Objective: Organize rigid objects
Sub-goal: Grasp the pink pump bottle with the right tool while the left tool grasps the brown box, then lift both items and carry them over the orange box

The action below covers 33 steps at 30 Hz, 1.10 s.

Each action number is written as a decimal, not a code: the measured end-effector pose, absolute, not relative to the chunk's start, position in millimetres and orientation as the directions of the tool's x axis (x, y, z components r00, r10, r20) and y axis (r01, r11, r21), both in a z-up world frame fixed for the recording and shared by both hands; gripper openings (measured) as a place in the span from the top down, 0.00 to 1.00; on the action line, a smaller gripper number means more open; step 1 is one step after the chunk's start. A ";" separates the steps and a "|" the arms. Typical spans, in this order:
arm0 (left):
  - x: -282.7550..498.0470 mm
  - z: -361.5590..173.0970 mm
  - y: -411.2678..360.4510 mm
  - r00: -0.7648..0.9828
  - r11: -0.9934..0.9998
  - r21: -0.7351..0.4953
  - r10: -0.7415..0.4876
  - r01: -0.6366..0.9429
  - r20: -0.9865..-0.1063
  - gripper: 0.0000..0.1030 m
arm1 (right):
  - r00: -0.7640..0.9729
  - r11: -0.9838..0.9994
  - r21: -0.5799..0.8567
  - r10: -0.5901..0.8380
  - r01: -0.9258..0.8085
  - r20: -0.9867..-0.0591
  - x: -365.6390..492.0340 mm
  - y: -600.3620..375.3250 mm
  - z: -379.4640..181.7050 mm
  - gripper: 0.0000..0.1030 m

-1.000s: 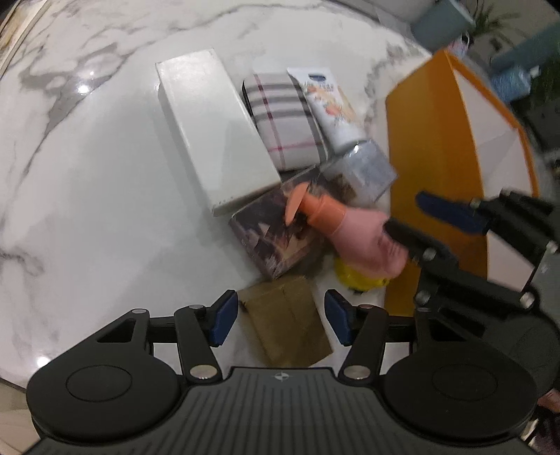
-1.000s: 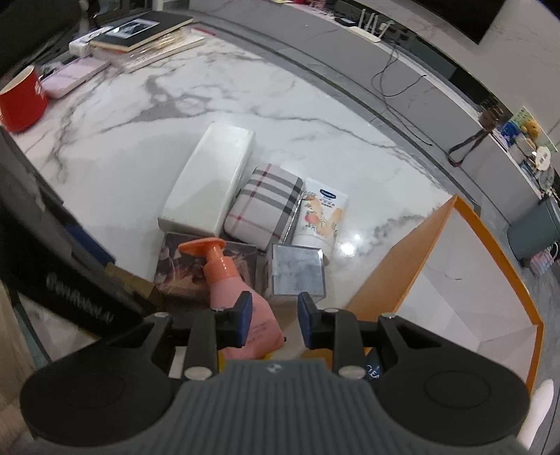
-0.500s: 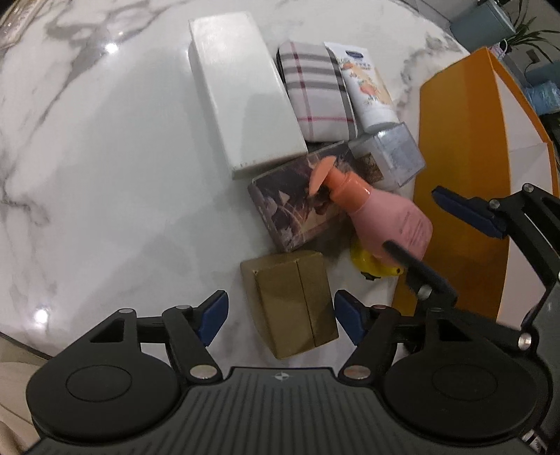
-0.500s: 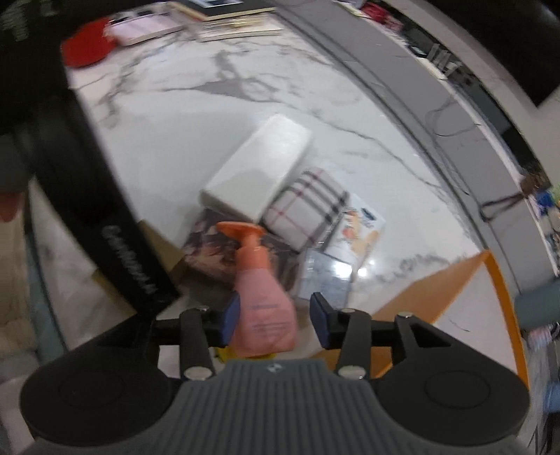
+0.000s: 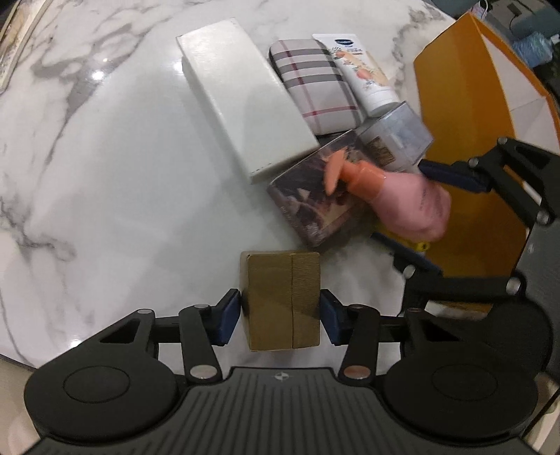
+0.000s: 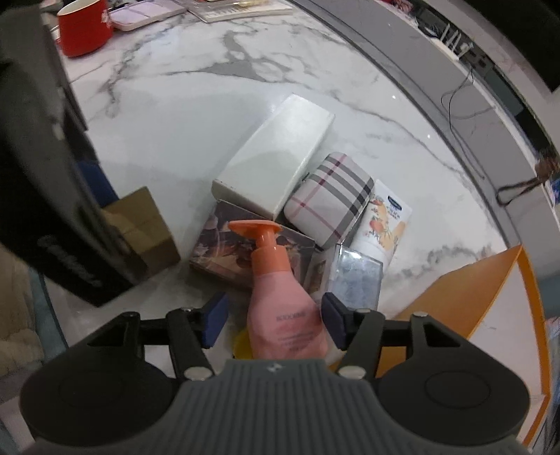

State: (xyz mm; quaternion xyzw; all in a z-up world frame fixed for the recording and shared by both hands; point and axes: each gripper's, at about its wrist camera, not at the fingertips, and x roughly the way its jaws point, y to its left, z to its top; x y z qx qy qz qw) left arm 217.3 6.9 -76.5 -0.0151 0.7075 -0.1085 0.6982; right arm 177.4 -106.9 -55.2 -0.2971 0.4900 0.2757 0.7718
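Here, the brown box point(image 5: 283, 301) is clamped upright by the left gripper point(image 5: 280, 316); beside it, the pump bottle point(image 6: 285, 308), nozzle pointing away, is straddled by the right gripper point(image 6: 274, 323), whose jaws have just been opening.

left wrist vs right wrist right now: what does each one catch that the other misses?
Only the left wrist view: the left gripper with its pads against both sides of the brown box, jaws just closed in.

Only the right wrist view: the red mug at the table's far edge, and the right gripper head-on; its jaws have just been opening, a gap at the left pad.

Both: pink pump bottle, white box, plaid case, cream tube, patterned box, orange bin, marble table.
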 end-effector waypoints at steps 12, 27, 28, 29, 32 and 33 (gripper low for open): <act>206.6 -88.2 0.1 -0.037 0.971 -0.167 -0.164 0.171 -0.986 0.44 | 0.365 0.716 -0.185 0.104 -0.674 -0.925 183.5 -107.7 -64.5 0.53; 194.8 -49.9 6.4 0.085 0.969 -0.188 -0.204 0.162 -0.975 0.51 | 0.449 0.754 -0.215 0.117 -0.621 -0.886 168.2 -118.2 -36.0 0.56; 194.4 -44.1 5.0 0.097 0.968 -0.186 -0.204 0.167 -0.974 0.51 | 0.456 0.758 -0.213 0.123 -0.617 -0.881 167.4 -119.6 -31.6 0.56; 194.0 -40.0 3.6 0.107 0.968 -0.183 -0.204 0.173 -0.973 0.51 | 0.463 0.761 -0.213 0.128 -0.613 -0.877 166.7 -121.0 -27.9 0.56; 193.0 -27.6 1.9 0.136 0.967 -0.182 -0.208 0.178 -0.969 0.51 | 0.493 0.771 -0.226 0.129 -0.596 -0.860 163.0 -123.3 -15.6 0.56; 192.6 -23.2 0.8 0.145 0.967 -0.183 -0.210 0.179 -0.967 0.51 | 0.501 0.774 -0.229 0.128 -0.590 -0.856 161.6 -124.2 -12.3 0.57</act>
